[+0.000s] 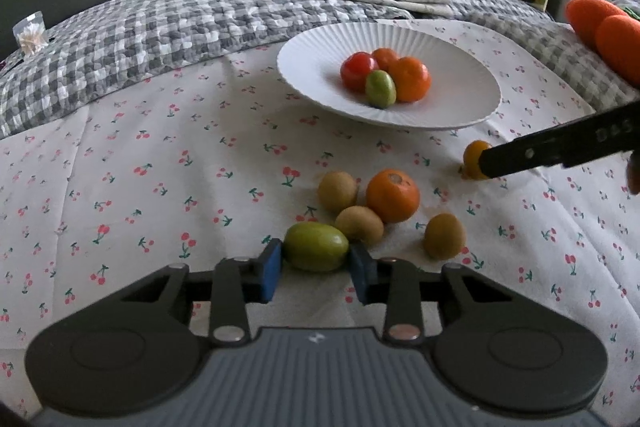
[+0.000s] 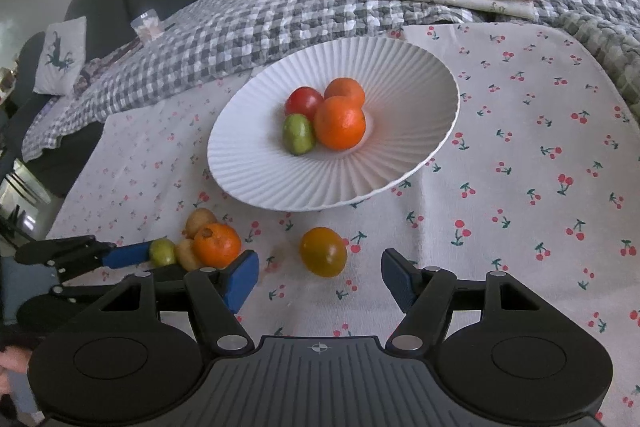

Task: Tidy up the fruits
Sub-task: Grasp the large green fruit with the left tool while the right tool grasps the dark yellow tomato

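Your left gripper point(image 1: 316, 267) squeezes a green fruit point(image 1: 316, 247) on the cherry cloth point(image 1: 160, 155). Your right gripper point(image 2: 320, 277) gapes wide behind a yellow-orange tomato point(image 2: 323, 251), showing letters "DAS". The white plate point(image 2: 280, 183) sits mid-cloth.

Matt ribbed plate point(image 2: 280, 183), printed cloth point(image 2: 520, 147)

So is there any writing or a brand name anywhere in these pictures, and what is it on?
"DAS": pale letters on the black arm of the right gripper, cut off by the left wrist view's edge, so the word may run on.
A small crosshair mark, not text, sits on the grey body behind the right gripper.
A similar small pale mark sits behind the left gripper; too blurred to read.
Nothing else carries readable writing.
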A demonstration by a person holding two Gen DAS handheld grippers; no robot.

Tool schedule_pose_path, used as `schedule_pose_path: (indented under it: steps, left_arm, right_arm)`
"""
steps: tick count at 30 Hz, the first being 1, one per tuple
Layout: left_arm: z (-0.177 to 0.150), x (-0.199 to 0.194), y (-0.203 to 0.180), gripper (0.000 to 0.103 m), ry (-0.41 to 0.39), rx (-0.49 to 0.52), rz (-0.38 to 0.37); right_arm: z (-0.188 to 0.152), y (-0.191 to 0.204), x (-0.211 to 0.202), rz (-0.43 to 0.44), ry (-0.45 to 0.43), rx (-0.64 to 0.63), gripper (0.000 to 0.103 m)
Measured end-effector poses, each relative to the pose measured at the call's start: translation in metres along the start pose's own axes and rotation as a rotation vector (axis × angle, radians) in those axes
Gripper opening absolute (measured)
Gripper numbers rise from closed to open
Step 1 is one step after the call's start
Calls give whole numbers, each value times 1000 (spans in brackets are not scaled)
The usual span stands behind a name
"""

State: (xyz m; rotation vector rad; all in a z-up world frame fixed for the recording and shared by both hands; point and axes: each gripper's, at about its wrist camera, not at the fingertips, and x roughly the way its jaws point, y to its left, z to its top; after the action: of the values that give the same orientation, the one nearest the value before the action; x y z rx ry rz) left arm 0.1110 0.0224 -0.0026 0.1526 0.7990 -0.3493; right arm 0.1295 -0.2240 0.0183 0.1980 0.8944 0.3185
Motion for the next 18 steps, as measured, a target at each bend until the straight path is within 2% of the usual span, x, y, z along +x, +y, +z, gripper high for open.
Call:
schedule_pose_path:
  steps: [5, 8, 11, 13, 15, 18]
  left_arm:
    - [1, -8, 3, 34, -18, -28, -2]
    - [2, -12, 4, 34, -26, -32, 0]
    - [2, -13, 4, 34, -28, -39, 2]
    - [3, -13, 5, 34, -30, -44, 6]
    - [3, -15, 6, 34, -35, -51, 10]
    - [3, -19, 7, 34, -42, -62, 17]
  right_arm:
    - [0, -1, 12, 10, -21, 1, 68]
    - [-2, 3, 17, 8, -14, -13, 64]
    - [-4, 8, 21, -5, -10, -40, 49]
    - [-4, 11, 22, -25, -7, -57, 30]
    - [-3, 11, 21, -41, -7, -58, 27]
    - [0, 10, 15, -10, 2, -22, 27]
